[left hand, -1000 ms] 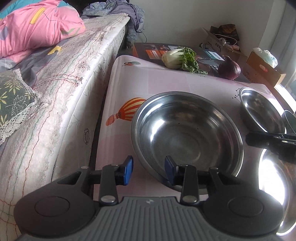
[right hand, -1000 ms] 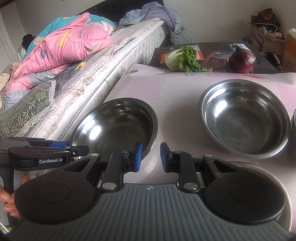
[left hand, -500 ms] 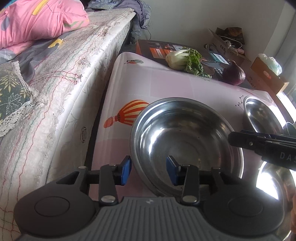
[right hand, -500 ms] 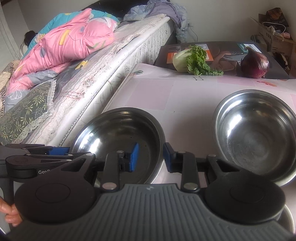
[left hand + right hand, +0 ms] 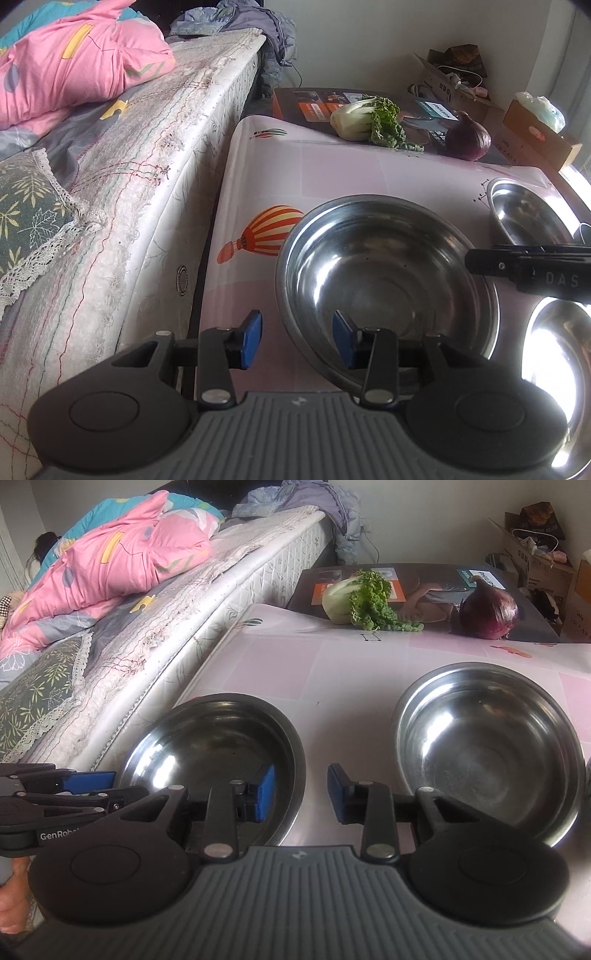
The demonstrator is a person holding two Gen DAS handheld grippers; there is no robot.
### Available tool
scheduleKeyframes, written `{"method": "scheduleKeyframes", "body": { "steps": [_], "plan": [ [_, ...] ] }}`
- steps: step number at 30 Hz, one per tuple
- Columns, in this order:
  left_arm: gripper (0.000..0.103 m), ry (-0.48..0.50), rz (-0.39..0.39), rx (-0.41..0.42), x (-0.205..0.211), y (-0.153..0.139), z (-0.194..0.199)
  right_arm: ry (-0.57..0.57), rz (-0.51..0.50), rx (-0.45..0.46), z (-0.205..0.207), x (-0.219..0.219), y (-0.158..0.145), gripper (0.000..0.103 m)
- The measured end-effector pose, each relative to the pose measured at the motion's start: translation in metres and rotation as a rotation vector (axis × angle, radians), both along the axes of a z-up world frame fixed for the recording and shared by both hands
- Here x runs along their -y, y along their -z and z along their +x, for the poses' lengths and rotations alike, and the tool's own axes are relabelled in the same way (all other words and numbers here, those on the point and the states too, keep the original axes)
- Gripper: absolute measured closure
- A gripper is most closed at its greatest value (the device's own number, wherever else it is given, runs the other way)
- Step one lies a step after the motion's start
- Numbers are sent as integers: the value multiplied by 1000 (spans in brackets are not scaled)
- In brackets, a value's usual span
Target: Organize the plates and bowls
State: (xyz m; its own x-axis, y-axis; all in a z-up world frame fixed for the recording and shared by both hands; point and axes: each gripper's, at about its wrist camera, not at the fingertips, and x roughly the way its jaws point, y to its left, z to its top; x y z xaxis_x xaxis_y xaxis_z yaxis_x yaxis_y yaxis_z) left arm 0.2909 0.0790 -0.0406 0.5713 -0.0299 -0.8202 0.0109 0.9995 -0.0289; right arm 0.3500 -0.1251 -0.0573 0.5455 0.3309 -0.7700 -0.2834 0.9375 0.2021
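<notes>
Steel bowl (image 5: 384, 280) sits on the pink tablecloth (image 5: 332, 166) beside the bed (image 5: 147, 155), both grippers straddling its rim.
Since a second ago the right gripper (image 5: 298, 794) has slid in from the second bowl (image 5: 487, 753); its jaws are opening, the near-right rim between them, unpinched. Left gripper (image 5: 295, 339) stands part-open across the near-left rim, no grip. A two-handed lift looks next.

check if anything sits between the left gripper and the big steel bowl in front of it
Nothing visible does. The left gripper already straddles the near rim of the big steel bowl, one pad inside and one outside, not pressing it. The right gripper reaches in over the bowl's far right edge, off the left one's path.
</notes>
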Motion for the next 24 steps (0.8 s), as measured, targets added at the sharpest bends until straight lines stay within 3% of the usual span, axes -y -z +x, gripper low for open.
{"method": "scheduleKeyframes", "body": {
  "steps": [3, 6, 7, 24],
  "plan": [
    [65, 3, 4, -1, 0, 2, 2, -6, 15, -43, 7, -1, 12, 72],
    [74, 8, 2, -2, 0, 3, 2, -23, 35, -57, 6, -3, 17, 81],
    [74, 13, -8, -1, 0, 2, 1, -31, 36, -52, 3, -4, 16, 85],
    [73, 17, 42, 6, 8, -1, 2, -62, -9, -11, -12, -8, 10, 88]
  ]
}}
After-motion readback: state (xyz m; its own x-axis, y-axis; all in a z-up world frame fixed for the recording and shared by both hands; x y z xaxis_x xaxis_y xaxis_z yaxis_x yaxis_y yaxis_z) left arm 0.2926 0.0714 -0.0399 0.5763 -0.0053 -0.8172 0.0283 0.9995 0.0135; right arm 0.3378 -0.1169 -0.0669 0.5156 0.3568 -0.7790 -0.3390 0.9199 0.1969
